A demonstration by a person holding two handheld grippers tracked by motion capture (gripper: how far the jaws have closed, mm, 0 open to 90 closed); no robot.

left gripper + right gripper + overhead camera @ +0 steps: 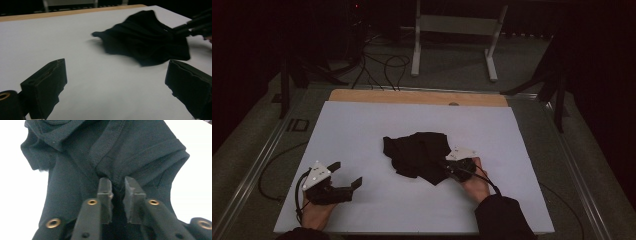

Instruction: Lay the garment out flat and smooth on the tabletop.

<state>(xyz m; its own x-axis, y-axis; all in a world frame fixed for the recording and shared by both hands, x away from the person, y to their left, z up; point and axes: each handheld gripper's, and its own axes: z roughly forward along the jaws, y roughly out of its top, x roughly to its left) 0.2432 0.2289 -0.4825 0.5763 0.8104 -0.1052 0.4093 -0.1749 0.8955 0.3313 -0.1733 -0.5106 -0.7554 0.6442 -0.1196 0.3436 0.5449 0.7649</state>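
A crumpled black garment [419, 152] lies on the white sheet [357, 125], a little right of the middle. My right gripper [447, 167] sits at the garment's near right edge. In the right gripper view its jaws stand almost together, and my right gripper [117, 182] pinches a bunched fold of the garment [112, 150] by a stitched seam. My left gripper [346, 174] rests over bare sheet at the front left, open and holding nothing. In the left gripper view the garment [147, 37] lies ahead and to the right of my left gripper [115, 85], with my right gripper [190, 27] at its far side.
A wooden table edge [412, 96] runs along the back of the sheet. Beyond it a white metal stand [452, 25] and loose cables [382, 65] are on the dark floor. Metal rails [257, 165] flank the table.
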